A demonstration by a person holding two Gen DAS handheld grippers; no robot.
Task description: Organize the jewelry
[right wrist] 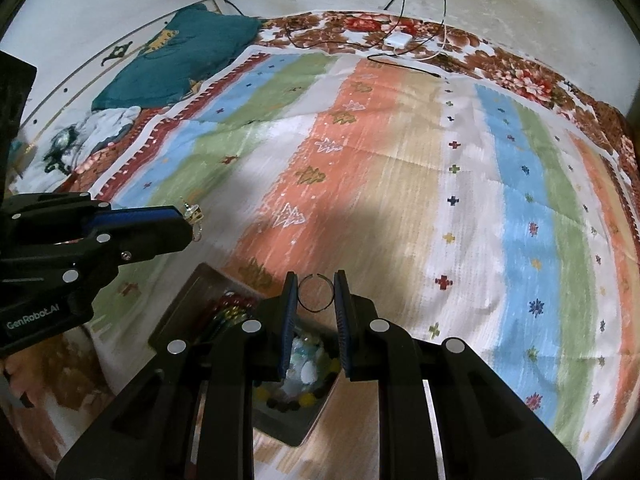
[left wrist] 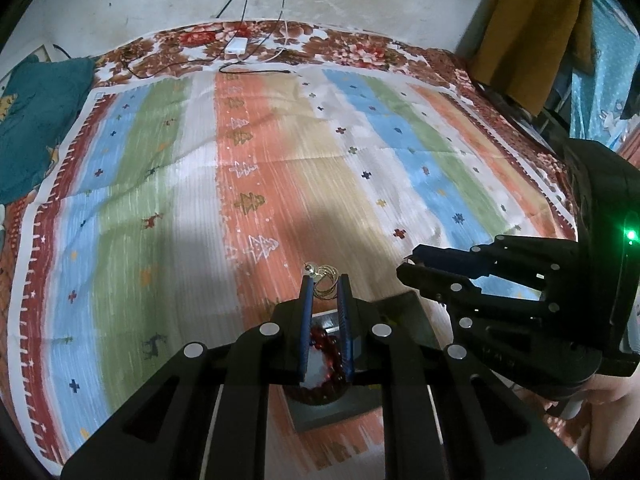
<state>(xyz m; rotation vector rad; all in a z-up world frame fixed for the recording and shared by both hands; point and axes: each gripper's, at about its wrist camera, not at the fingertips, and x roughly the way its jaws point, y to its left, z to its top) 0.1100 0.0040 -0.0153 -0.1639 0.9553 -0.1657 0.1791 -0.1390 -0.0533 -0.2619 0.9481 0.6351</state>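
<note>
The left hand-held gripper [left wrist: 325,280] is pinching a gold hoop earring [left wrist: 323,282], and the right hand-held gripper [right wrist: 316,294] is clamping a thin ring [right wrist: 316,294]. Both are hanging above a dark tray [right wrist: 188,300] holding beaded bracelets [right wrist: 228,312]. The tray is sitting on a striped bed cover [right wrist: 400,184].

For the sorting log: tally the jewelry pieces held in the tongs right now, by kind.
Hoop earrings, gold: 1 cluster, in the left tongs.
Plain rings: 1, between the right tongs.
Total: 2 held pieces. Beaded items in the tray below are not counted.
</note>
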